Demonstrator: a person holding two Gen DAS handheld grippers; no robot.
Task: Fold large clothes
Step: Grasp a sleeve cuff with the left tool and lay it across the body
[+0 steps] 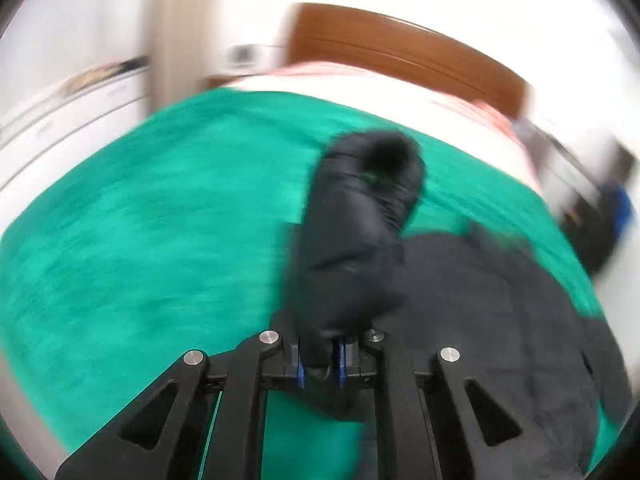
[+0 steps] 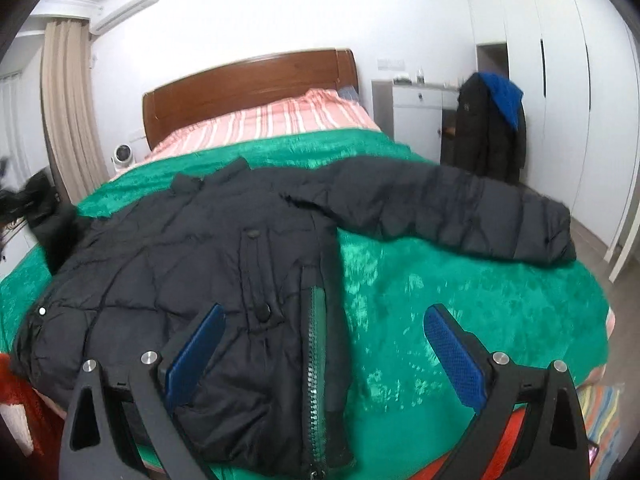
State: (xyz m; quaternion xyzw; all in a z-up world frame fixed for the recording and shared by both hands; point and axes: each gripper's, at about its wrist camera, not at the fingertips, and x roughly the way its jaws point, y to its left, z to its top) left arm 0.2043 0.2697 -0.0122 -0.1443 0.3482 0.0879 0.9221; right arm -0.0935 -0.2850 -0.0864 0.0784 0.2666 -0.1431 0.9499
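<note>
A black padded jacket [image 2: 208, 256] lies face up on a bed covered with a green blanket [image 2: 460, 300]. Its body rests toward the near left part of the bed, collar pointing at the wooden headboard [image 2: 248, 84]. The front zip [image 2: 316, 360] runs down to the hem at the near edge. One sleeve [image 2: 460, 212] stretches out flat across the blanket to the right, its cuff near the bed's right edge. A pink striped sheet [image 2: 280, 120] shows beyond the blanket.

The right gripper [image 2: 324, 354] hangs over the jacket's lower front with its jaws wide apart; nothing is held, and the blue pads [image 2: 452, 352] are clear of the fabric.

The left wrist view is heavily blurred. The left gripper [image 1: 322, 360] has its jaws closed tight on the jacket's other sleeve [image 1: 356, 232], which rises up from the jaws above the blanket, its open cuff at the top. The rest of the jacket lies to the right in that view.

A second dark coat [image 2: 492, 132] with a blue hood hangs by the white wardrobe [image 2: 560, 60].
</note>
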